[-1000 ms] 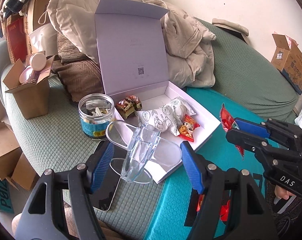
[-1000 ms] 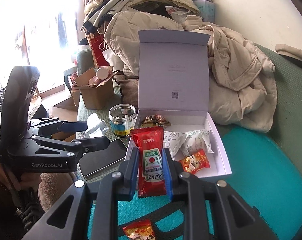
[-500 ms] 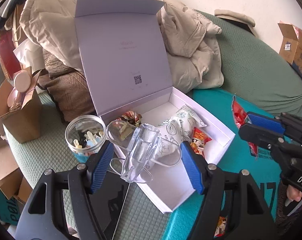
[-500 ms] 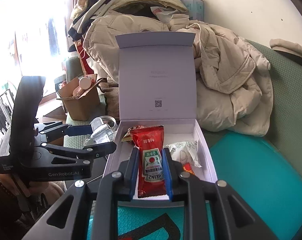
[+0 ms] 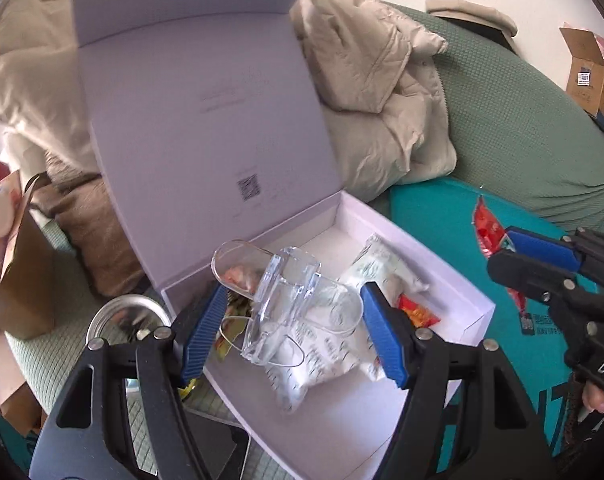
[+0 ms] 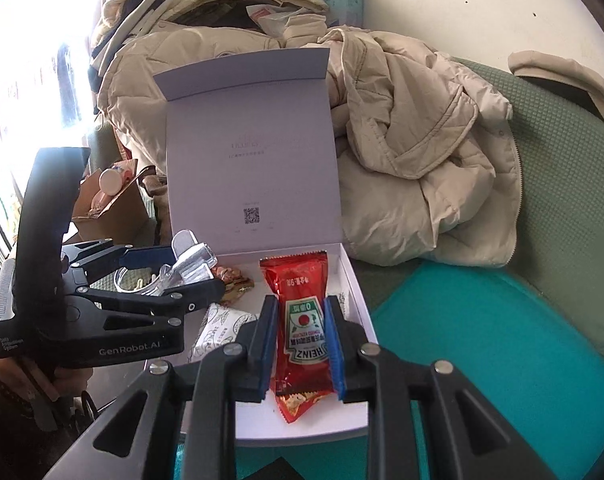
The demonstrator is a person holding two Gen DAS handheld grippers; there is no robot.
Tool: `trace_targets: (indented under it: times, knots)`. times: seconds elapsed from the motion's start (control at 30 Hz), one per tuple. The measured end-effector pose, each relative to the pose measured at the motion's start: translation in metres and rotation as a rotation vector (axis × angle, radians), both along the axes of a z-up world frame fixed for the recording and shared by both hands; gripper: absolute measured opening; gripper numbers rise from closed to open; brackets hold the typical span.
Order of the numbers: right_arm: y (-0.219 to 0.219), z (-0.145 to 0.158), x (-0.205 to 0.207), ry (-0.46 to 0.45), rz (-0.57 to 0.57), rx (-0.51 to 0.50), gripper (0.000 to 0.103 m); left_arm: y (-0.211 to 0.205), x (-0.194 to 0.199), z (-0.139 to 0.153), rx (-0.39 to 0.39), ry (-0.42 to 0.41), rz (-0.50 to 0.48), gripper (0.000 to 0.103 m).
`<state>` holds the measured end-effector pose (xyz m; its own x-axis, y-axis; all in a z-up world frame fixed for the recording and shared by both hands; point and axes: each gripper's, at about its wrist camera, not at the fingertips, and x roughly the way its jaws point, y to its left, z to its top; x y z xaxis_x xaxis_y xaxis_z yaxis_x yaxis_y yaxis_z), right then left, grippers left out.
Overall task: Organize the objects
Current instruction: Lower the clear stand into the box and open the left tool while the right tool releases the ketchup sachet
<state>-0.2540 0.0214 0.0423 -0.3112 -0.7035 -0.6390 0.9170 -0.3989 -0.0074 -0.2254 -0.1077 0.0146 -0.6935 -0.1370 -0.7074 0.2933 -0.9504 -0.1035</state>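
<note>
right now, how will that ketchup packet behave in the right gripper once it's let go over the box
The ketchup packet, pinched at mid-length by the right gripper, looks thin and soft, its crimped lower end hanging loose below the pads, so it is probably floppy. It seems light and will likely drop flat into the box. Its glossy film may be slippery.

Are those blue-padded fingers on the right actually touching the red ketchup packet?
Touching. The right wrist view shows both blue-padded fingers pressed against the sides of the red ketchup packet, holding it above the open white box.

Red ketchup packet [image 6: 302, 312], lilac box [image 6: 254, 152], beige quilted jacket [image 6: 422, 140], teal mat [image 6: 482, 340]
</note>
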Motion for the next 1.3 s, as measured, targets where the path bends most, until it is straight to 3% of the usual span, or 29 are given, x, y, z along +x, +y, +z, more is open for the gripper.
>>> trace_targets:
  times: [0.23,0.4,0.47,0.57,0.77,1.0,1.3]
  knots:
    - [-0.007,0.027,-0.01,0.034,0.011,-0.031,0.023,0.0,-0.022,0.032,-0.029,0.035,0.028,0.068]
    - [-0.016,0.039,-0.012,0.091,0.038,-0.042,0.023,-0.005,-0.028,0.033,0.054,0.079,-0.009,0.068]
    - [-0.019,0.035,-0.013,0.084,0.059,-0.032,0.023,-0.011,-0.025,0.023,0.088,0.106,0.034,0.068]
    - [-0.023,0.021,-0.011,0.073,0.071,0.001,0.023,-0.02,-0.026,0.002,0.141,0.06,0.047,0.068]
    - [-0.037,-0.005,-0.013,0.006,0.092,0.048,0.023,-0.026,-0.031,-0.021,0.139,0.009,0.044,0.068]
    - [-0.047,-0.027,-0.023,-0.091,0.092,0.081,0.023,-0.029,-0.028,-0.026,0.1,-0.004,0.042,0.068]
    - [-0.053,-0.028,-0.036,-0.127,0.081,0.093,0.023,-0.021,-0.037,-0.036,0.116,-0.016,0.007,0.068]
